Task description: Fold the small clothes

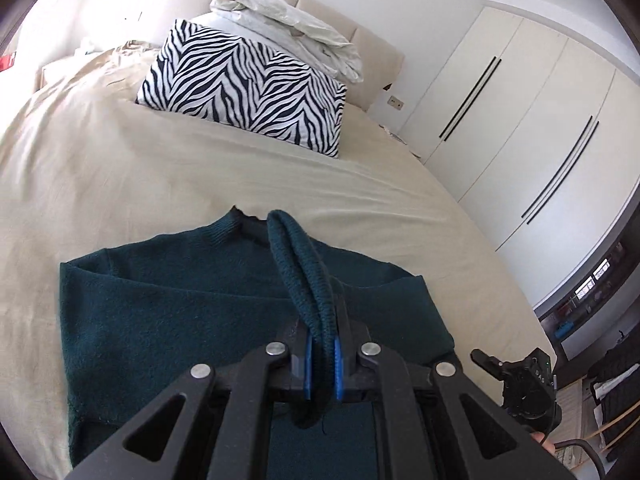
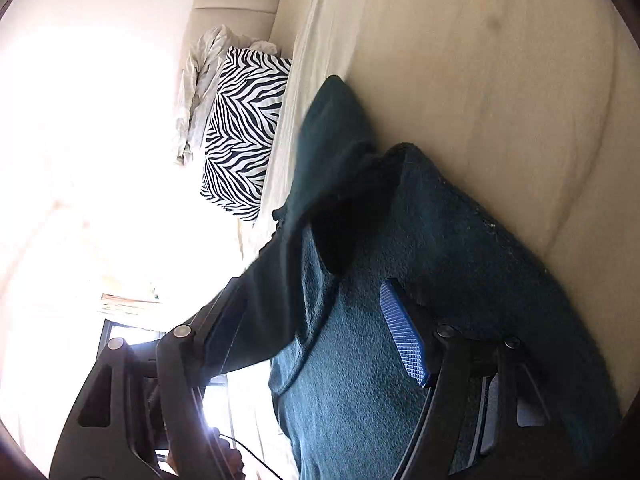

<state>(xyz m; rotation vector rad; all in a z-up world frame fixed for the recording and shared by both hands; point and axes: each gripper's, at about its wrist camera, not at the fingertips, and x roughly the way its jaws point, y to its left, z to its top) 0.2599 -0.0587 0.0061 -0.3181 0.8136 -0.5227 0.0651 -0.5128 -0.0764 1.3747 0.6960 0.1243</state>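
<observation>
While spread on the beige bed sheet, the dark teal sweater lies directly under both tools. Left gripper: pads clamped on its ribbed cuff. Right gripper: fingers apart, straddling a raised fold. Zebra pillow: well ahead.

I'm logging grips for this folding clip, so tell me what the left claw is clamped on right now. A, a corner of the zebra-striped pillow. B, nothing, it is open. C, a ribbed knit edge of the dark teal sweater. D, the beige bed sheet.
C: in the left wrist view the left claw pinches a ribbed band of the dark teal knit sweater between its blue pads.
</observation>
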